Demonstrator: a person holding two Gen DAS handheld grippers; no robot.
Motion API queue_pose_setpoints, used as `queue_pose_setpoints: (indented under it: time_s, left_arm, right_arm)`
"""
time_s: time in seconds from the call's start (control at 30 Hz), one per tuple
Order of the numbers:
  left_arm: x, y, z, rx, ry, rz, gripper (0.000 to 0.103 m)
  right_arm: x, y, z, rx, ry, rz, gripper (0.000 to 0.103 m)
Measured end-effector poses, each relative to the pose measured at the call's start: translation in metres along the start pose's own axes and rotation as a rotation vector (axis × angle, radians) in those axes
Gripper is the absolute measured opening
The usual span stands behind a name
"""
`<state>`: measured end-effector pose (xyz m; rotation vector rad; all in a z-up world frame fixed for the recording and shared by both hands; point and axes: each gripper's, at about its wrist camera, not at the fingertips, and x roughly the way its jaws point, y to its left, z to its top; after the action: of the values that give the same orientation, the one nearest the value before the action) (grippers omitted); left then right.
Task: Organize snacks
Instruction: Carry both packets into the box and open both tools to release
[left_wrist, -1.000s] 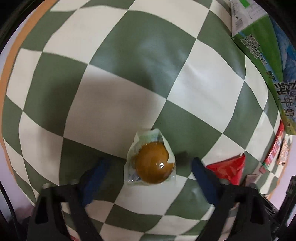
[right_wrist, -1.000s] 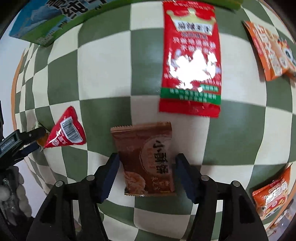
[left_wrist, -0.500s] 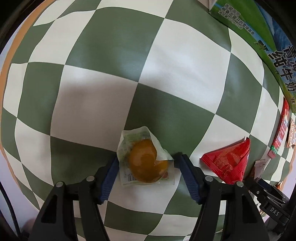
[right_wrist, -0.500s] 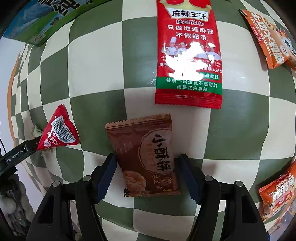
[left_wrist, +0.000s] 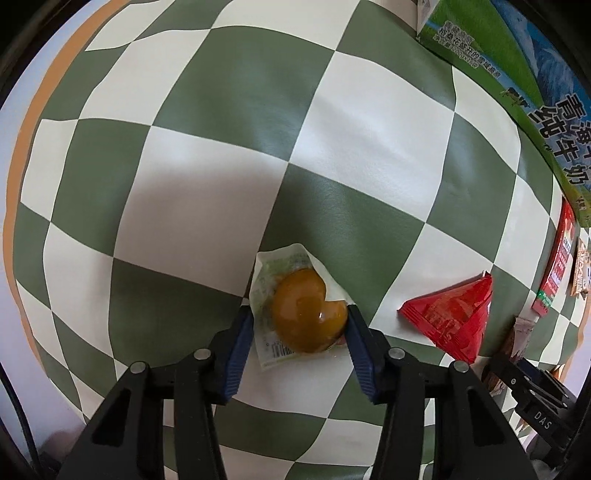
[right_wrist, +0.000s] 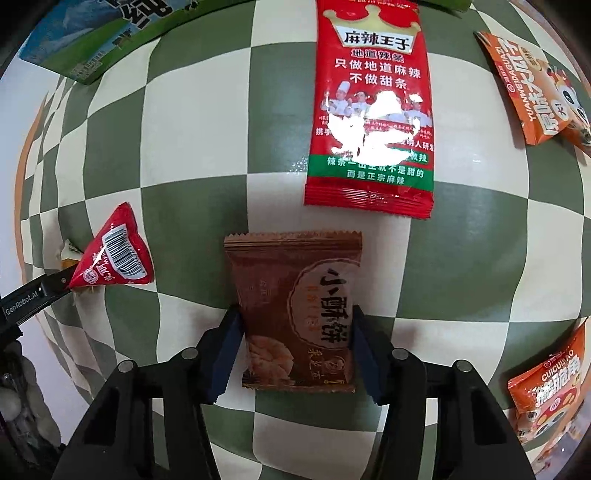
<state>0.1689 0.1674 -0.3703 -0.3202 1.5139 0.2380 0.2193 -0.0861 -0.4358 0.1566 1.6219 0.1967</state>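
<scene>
My left gripper (left_wrist: 298, 325) is shut on a clear packet holding a brown egg (left_wrist: 306, 310), which lies on the green and white checked cloth (left_wrist: 229, 155). My right gripper (right_wrist: 295, 325) is shut on a brown biscuit packet (right_wrist: 299, 306), its fingertips touching both side edges as it lies flat on the cloth. A red triangular packet (left_wrist: 454, 321) lies just right of the egg; it also shows in the right wrist view (right_wrist: 114, 254), with the left gripper's finger behind it.
A long red spicy-strip packet (right_wrist: 373, 107) lies beyond the brown packet. Orange packets lie at the far right (right_wrist: 535, 88) and lower right (right_wrist: 550, 387). A green and blue milk carton (left_wrist: 517, 85) lies along the back. The cloth's orange edge (left_wrist: 40, 99) runs along the left.
Both grippers have closed in: the left on the egg packet, the right on the brown biscuit packet. Both cameras have shifted a little over the cloth.
</scene>
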Motion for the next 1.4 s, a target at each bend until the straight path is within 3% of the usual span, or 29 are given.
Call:
queue_pose_setpoints:
  time_s: [0.23,0.53,0.7,0.83,0.97,1.03,1.2,1.4]
  left_arm:
    - [-0.033,0.0,-0.005,-0.002,-0.038,-0.052,0.047]
    - [-0.135,-0.032,0.004,0.056,-0.173,-0.197,0.047]
    - [-0.191,-0.075,0.044,0.161,-0.248,-0.276,0.047]
    - [-0.209,-0.119,0.088,0.254,-0.301,-0.252,0.047]
    - [-0.21,-0.152,0.145,0.315,-0.308,-0.187,0.047]
    - [-0.203,-0.163,0.171,0.323,-0.296,-0.147,0.047]
    - [-0.164,-0.177,0.236,0.3,-0.203,-0.076,0.047]
    - [-0.117,-0.181,0.262,0.321,-0.093,-0.023,0.049]
  right_arm:
    - [-0.022,-0.014,-0.006,0.002,-0.016,0.055,0.059]
    - [-0.092,-0.017,-0.003,-0.024,-0.121,0.154,0.059]
    - [-0.169,-0.012,0.026,-0.042,-0.247,0.221,0.058]
    - [-0.228,-0.008,0.056,-0.056,-0.351,0.254,0.059]
    - [-0.267,-0.005,0.107,-0.075,-0.447,0.197,0.059]
    - [-0.268,-0.003,0.134,-0.072,-0.453,0.164,0.059]
    - [-0.247,-0.017,0.199,-0.031,-0.387,0.103,0.059]
    - [-0.202,-0.026,0.238,0.008,-0.276,0.097,0.062]
